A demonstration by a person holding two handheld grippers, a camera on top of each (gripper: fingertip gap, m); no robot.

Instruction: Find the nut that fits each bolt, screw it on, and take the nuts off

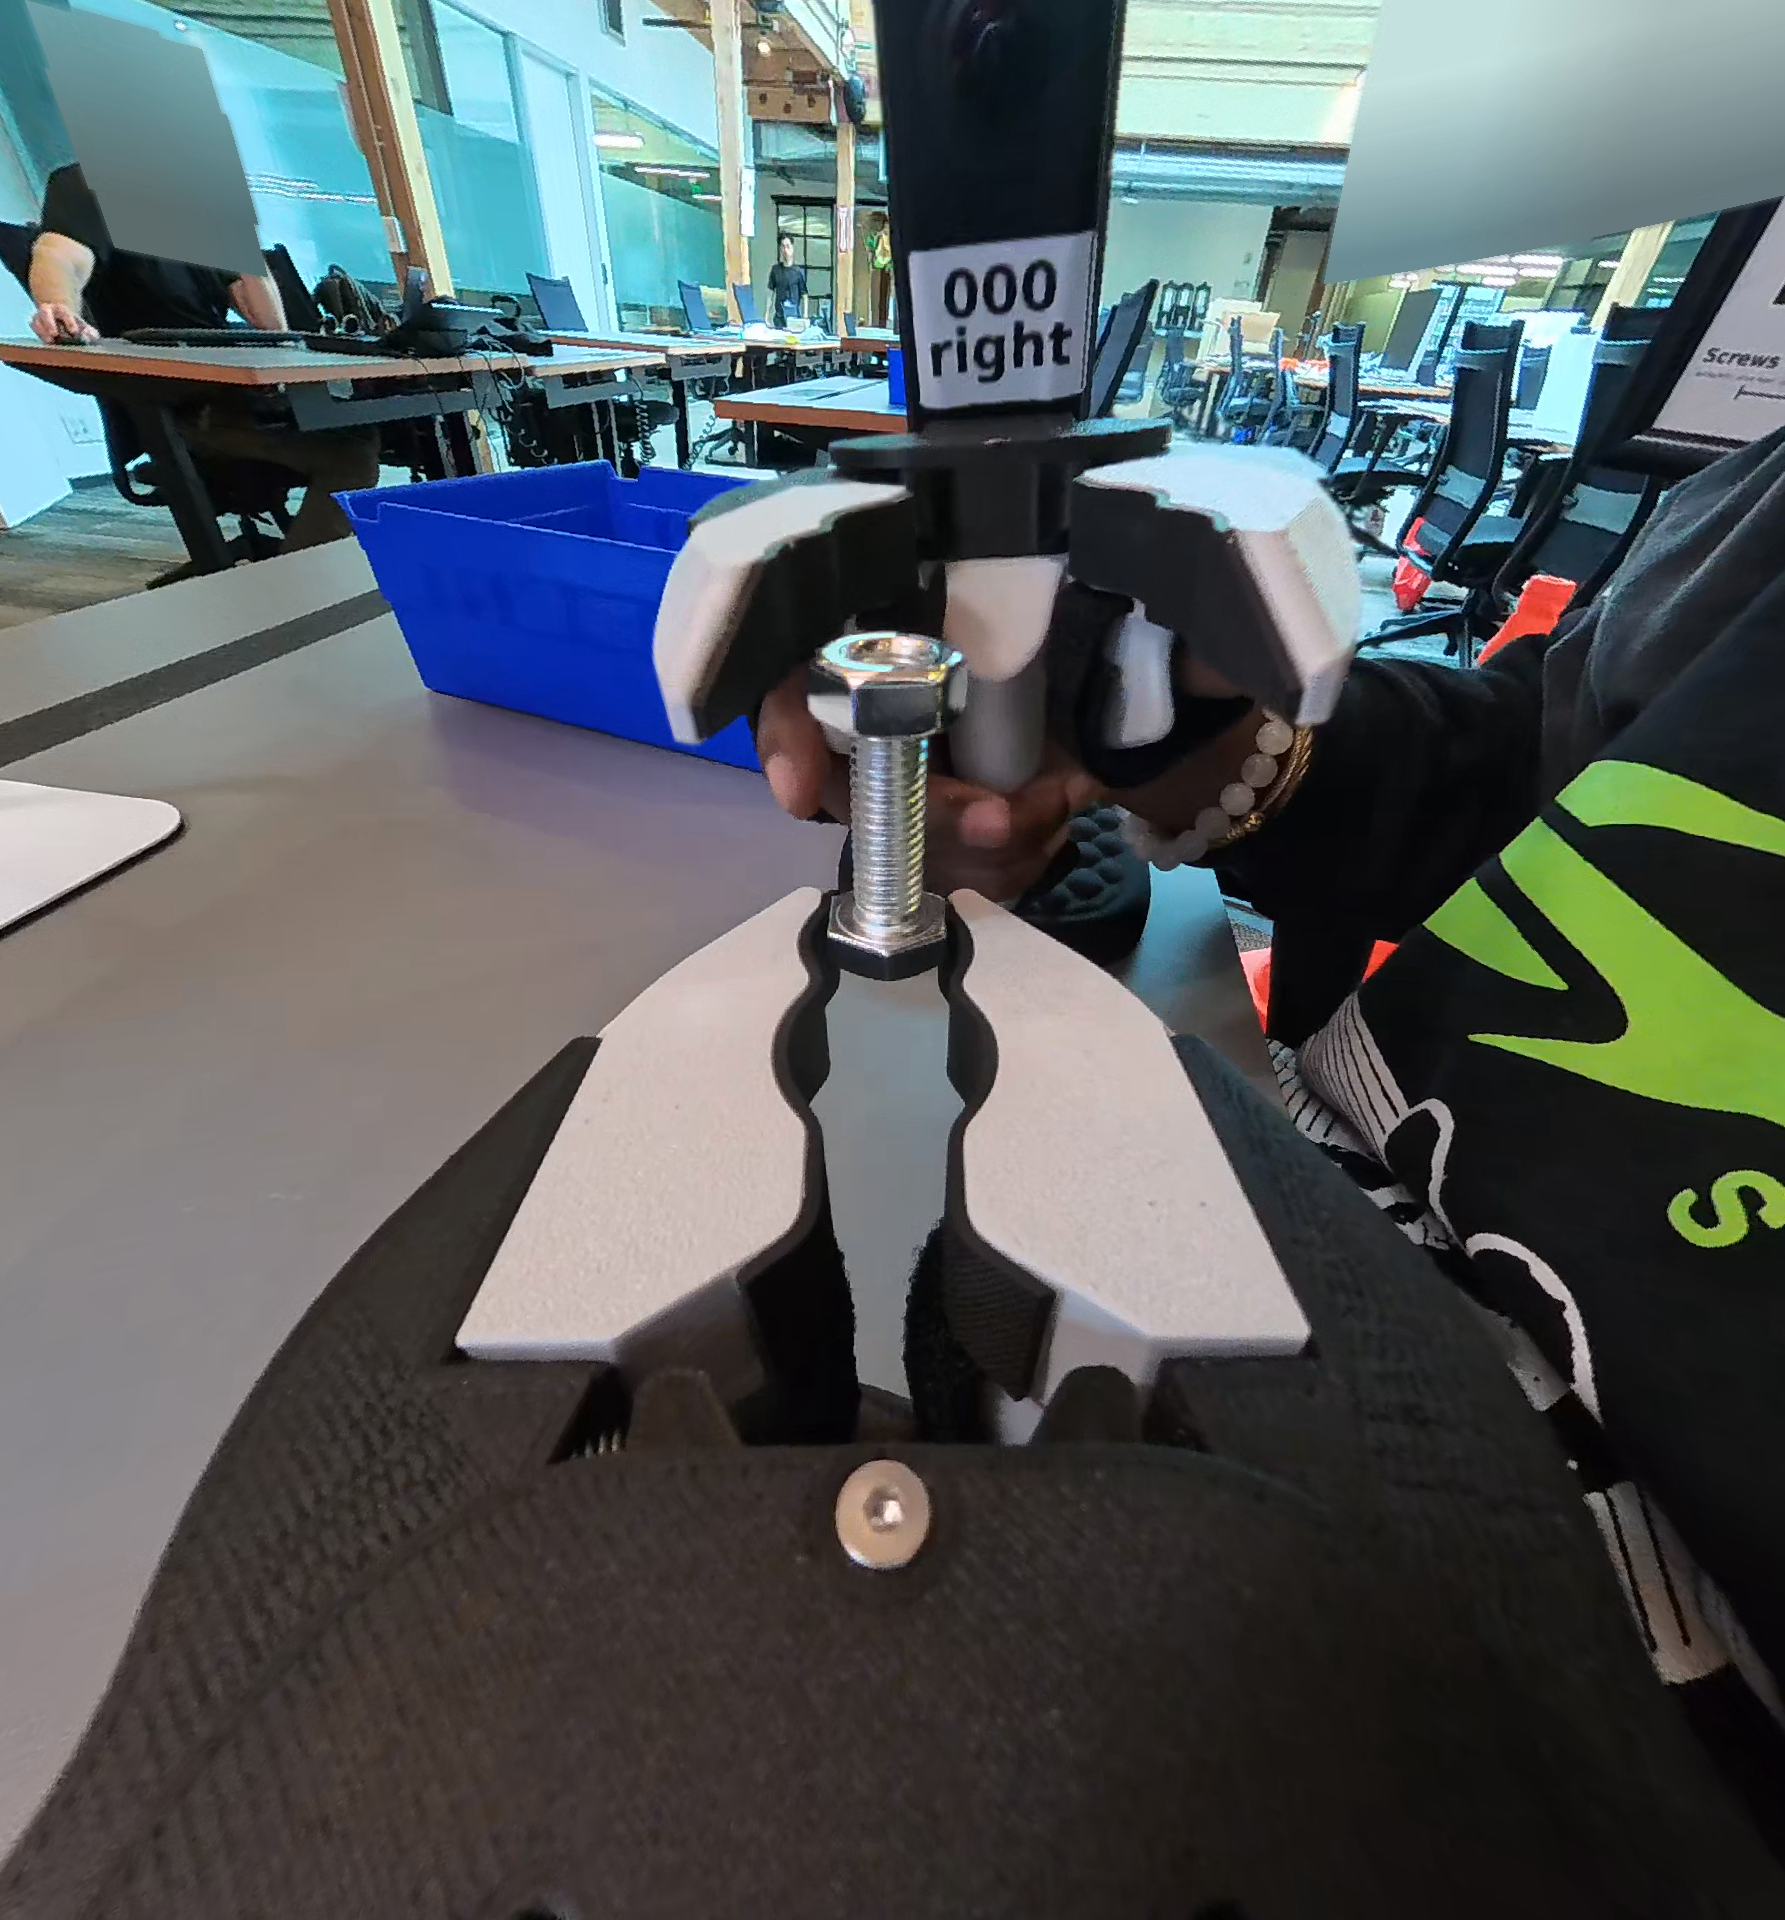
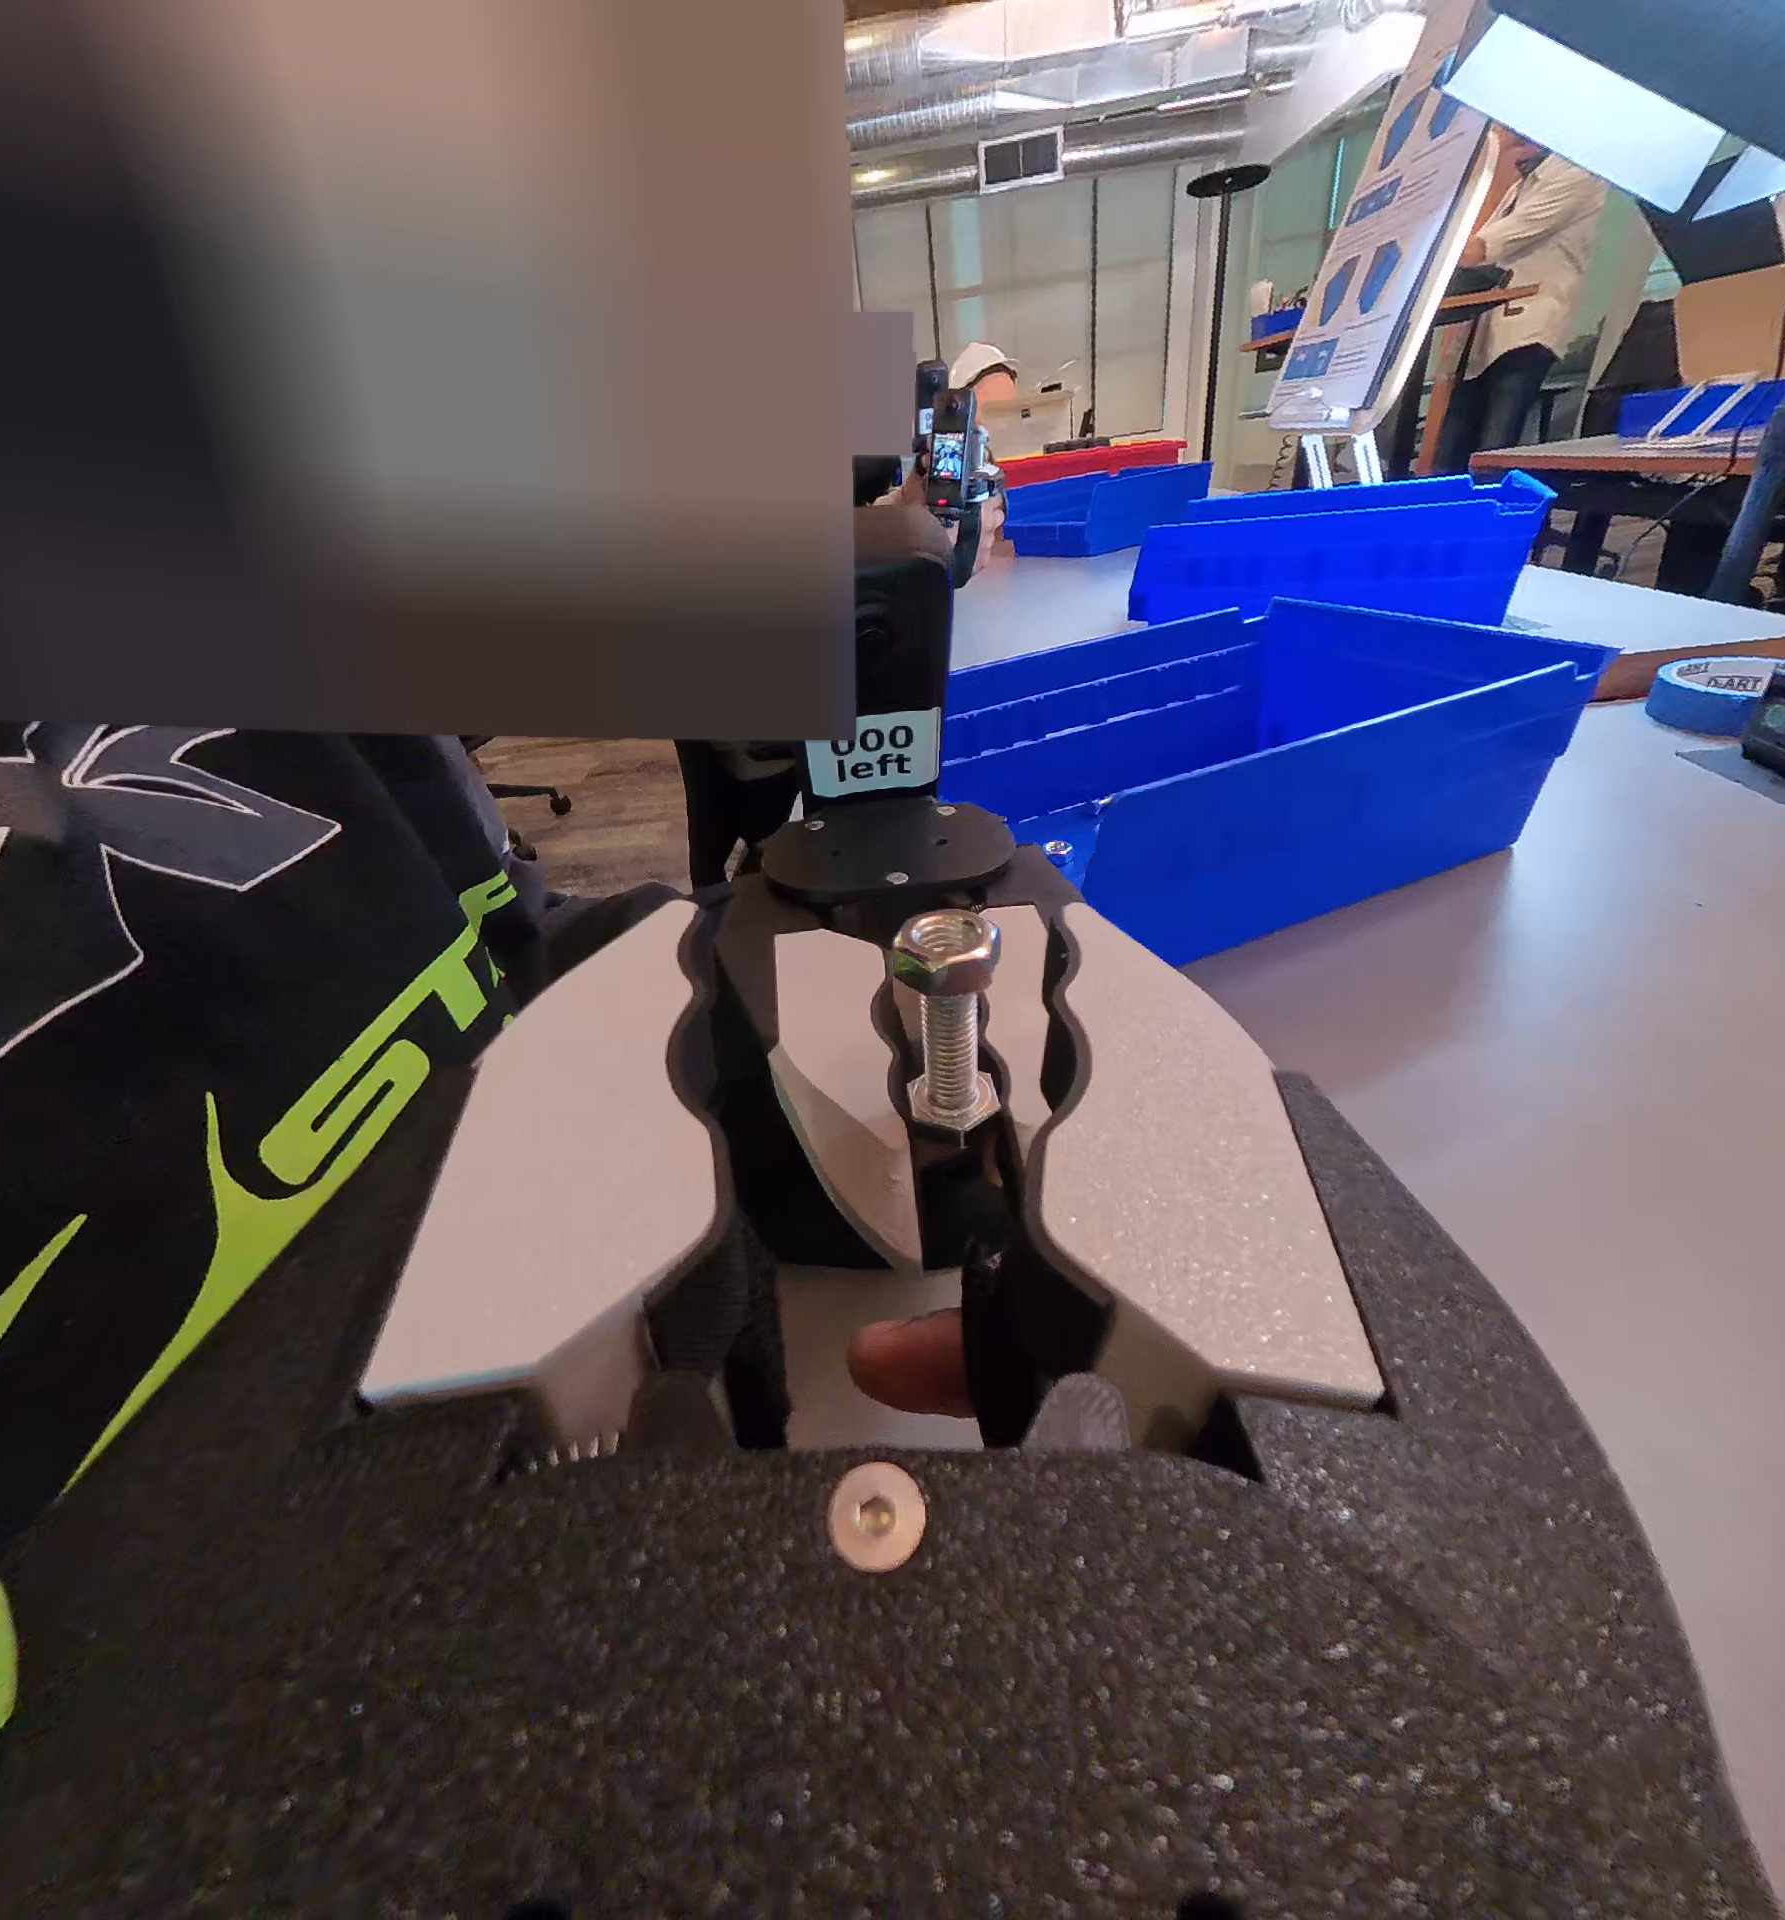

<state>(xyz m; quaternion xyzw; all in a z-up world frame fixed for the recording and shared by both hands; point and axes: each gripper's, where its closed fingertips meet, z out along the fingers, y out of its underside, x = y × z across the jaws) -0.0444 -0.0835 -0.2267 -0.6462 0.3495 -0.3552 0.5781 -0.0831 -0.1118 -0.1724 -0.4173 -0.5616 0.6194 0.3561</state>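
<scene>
Your left gripper (image 1: 886,940) is clamped on the bolt (image 1: 888,821) by its head, so the shank stands upright with the threaded end up and free. That keeps the bolt from turning while the other tool works above it. The nut (image 1: 886,686) sits at the very top of the bolt, threaded on only at the tip by the look of it; how many turns it has caught I cannot tell.

Your right gripper (image 2: 945,997) faces the bolt from the far side with its jaws spread wide, holding nothing, one finger on each side of the nut and apart from it. That gap suits closing on the nut's flats next.

Beyond the bolt, a blue bin (image 1: 545,582) rests on the grey table (image 1: 296,987), well apart from both tools
</scene>
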